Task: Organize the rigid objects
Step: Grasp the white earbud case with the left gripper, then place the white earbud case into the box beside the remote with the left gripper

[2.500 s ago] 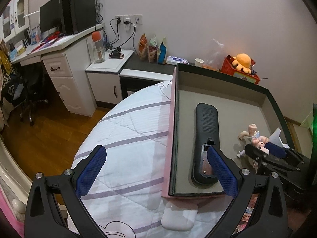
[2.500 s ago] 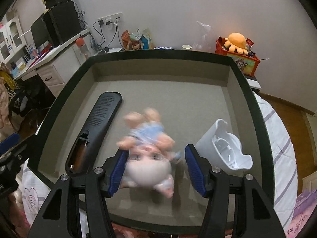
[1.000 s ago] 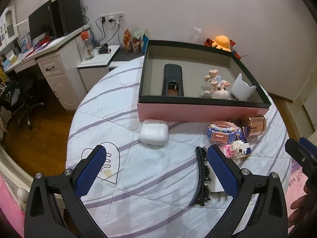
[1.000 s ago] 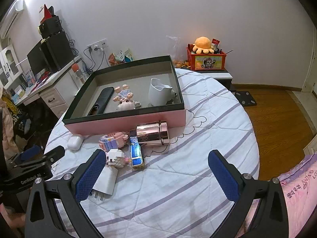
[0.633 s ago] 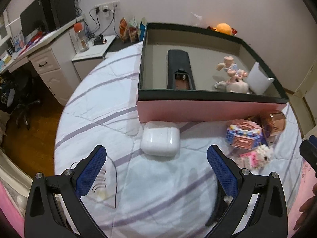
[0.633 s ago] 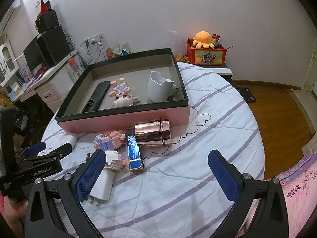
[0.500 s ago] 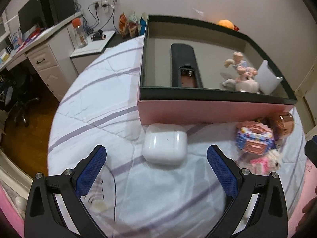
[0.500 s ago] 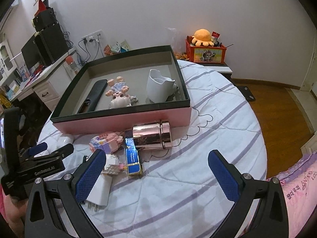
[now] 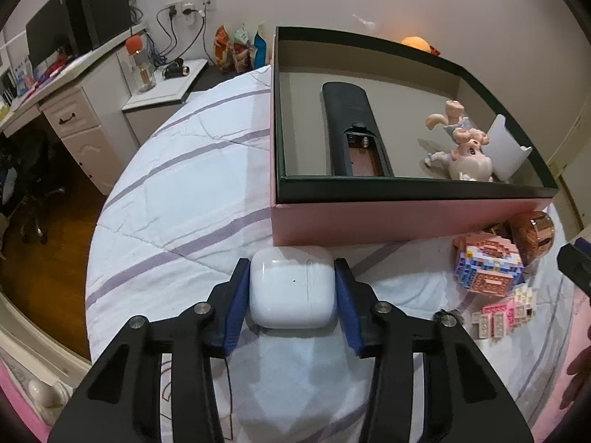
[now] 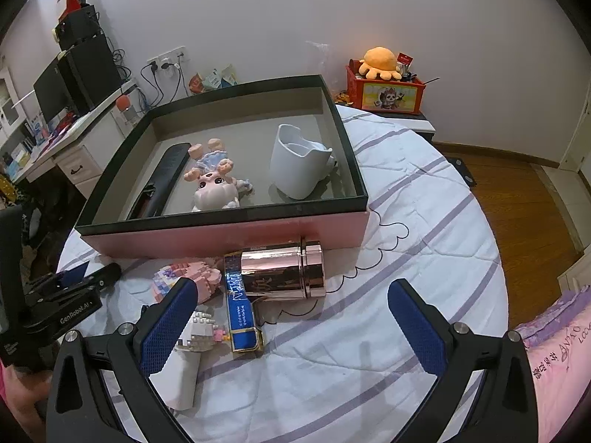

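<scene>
Left tool (image 9: 291, 291) squeezed tight on white case (image 9: 291, 288), both blue pads (image 9: 236, 306) flat on its sides. Case low on the bed (image 9: 177, 199), just beside pink box (image 9: 369, 217). Best to lift straight up, clear the dark rim, then set down in the bare spot left of the remote (image 9: 354, 133). Right tool (image 10: 295, 325) wide open, holding nothing, above the blue bar (image 10: 240, 310) and shiny can (image 10: 284, 269).

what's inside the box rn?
In the box: remote with its battery bay open, doll, white cup. The near wall hides the floor strip behind it.
</scene>
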A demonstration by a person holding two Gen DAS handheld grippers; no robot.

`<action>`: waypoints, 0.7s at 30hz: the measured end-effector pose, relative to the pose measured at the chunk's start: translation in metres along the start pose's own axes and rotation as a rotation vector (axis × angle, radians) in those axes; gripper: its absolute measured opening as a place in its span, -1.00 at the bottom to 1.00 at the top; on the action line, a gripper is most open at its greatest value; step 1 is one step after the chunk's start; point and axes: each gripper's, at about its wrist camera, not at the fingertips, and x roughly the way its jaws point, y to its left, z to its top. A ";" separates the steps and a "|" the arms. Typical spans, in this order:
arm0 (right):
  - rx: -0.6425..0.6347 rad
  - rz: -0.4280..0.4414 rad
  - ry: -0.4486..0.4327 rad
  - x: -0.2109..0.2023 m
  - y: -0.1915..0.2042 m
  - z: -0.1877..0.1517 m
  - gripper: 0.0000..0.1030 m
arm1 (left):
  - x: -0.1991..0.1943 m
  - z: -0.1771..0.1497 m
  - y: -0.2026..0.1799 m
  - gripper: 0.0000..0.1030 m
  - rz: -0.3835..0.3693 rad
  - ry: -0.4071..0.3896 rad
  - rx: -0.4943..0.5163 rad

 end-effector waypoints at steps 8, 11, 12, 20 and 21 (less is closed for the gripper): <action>0.001 0.011 -0.021 -0.011 -0.003 -0.003 1.00 | -0.019 -0.010 -0.008 -0.13 -0.025 -0.019 -0.002; 0.006 0.015 -0.031 -0.015 -0.005 -0.004 1.00 | -0.033 -0.010 -0.013 -0.13 -0.024 -0.040 0.006; 0.007 0.017 -0.034 -0.017 -0.005 -0.004 1.00 | -0.037 -0.009 -0.015 -0.13 -0.026 -0.047 0.007; 0.009 0.032 -0.072 -0.028 -0.012 0.004 1.00 | -0.069 0.021 -0.030 -0.13 -0.048 -0.125 0.016; 0.008 0.033 -0.078 -0.029 -0.012 0.006 1.00 | -0.071 0.028 -0.032 -0.13 -0.051 -0.138 0.017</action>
